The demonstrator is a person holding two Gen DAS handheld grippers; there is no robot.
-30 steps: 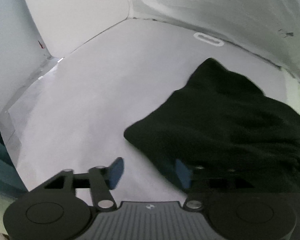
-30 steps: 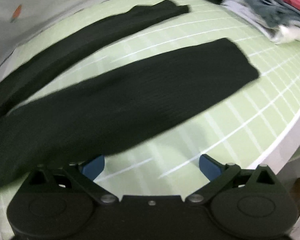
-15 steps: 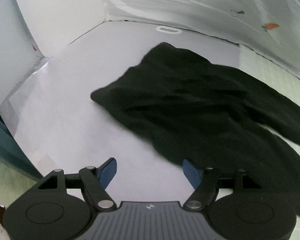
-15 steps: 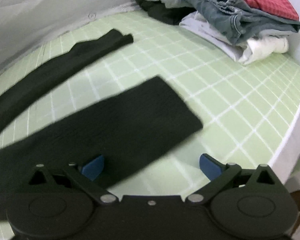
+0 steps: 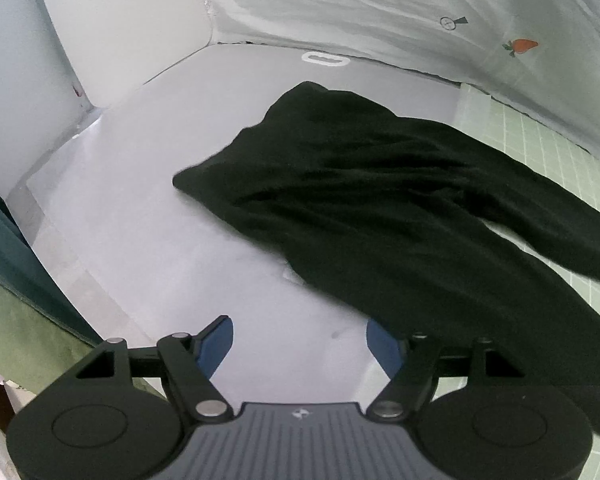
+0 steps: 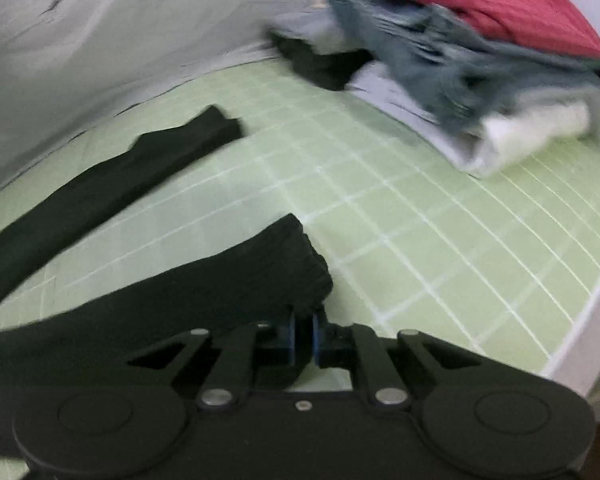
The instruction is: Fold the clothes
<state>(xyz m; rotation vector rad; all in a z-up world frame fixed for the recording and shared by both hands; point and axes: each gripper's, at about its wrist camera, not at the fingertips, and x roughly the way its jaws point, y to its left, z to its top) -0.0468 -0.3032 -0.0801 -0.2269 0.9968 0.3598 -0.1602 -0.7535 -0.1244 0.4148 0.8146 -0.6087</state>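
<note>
Right gripper (image 6: pixel 304 340) jaws closing on black garment's (image 6: pixel 220 280) leg; left gripper (image 5: pixel 298 340) released, beside waistband.

A small orange carrot print (image 5: pixel 521 45) sits on the white wall cloth (image 5: pixel 420 4) far ahead and right of the claw, above a white oval loop (image 5: pixel 325 58) on the grey surface (image 5: pixel 148 216).

Both hand-held units, the left gripper (image 5: pixel 299 347) and right gripper (image 6: pixel 303 338), were matt black, with blue pads (image 5: pixel 217 343), silver pivot screws and round side discs. The left carried a grey ribbed plate bearing a small white mark.
</note>
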